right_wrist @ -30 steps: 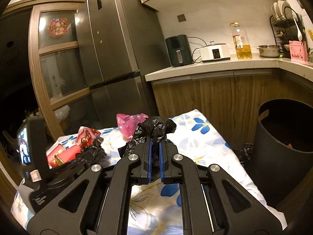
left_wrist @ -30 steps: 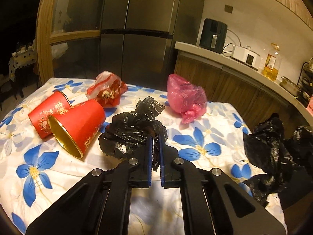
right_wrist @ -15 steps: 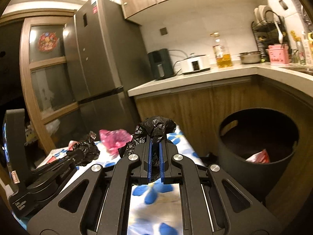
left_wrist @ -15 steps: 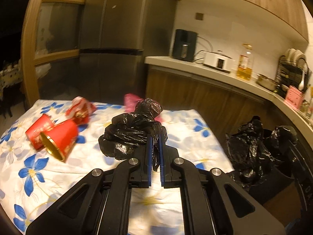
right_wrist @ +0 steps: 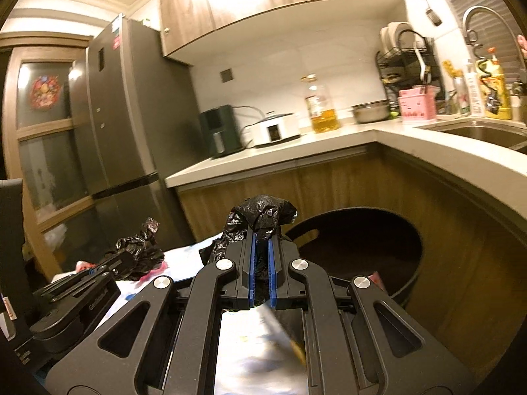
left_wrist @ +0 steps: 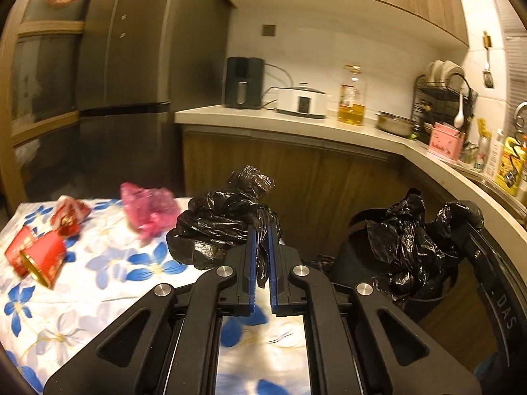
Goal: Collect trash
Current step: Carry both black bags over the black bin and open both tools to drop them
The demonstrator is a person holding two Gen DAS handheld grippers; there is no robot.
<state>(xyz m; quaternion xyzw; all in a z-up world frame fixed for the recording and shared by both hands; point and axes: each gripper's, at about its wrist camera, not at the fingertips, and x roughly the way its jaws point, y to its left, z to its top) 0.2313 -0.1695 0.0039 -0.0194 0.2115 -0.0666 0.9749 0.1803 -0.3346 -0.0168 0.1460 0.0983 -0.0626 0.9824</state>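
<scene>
Trash bin [right_wrist: 355,247], dark and round, fills the right middle of the right view. Left of it, the flowered table [left_wrist: 98,283] carries red cups [left_wrist: 36,256] and a pink bag [left_wrist: 148,210]. Each claw pinches a crumpled black bag: left claw [left_wrist: 260,256] grips one [left_wrist: 214,227], right claw [right_wrist: 262,263] another [right_wrist: 260,214].

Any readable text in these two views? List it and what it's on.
"DAS", after a dash: side of the right gripper, seen in the left wrist view.
Embossed line on the left gripper side: too small to read.
Labels on the oil bottle, pink box, yellow bottle and fridge sticker: blurred, unreadable.
</scene>
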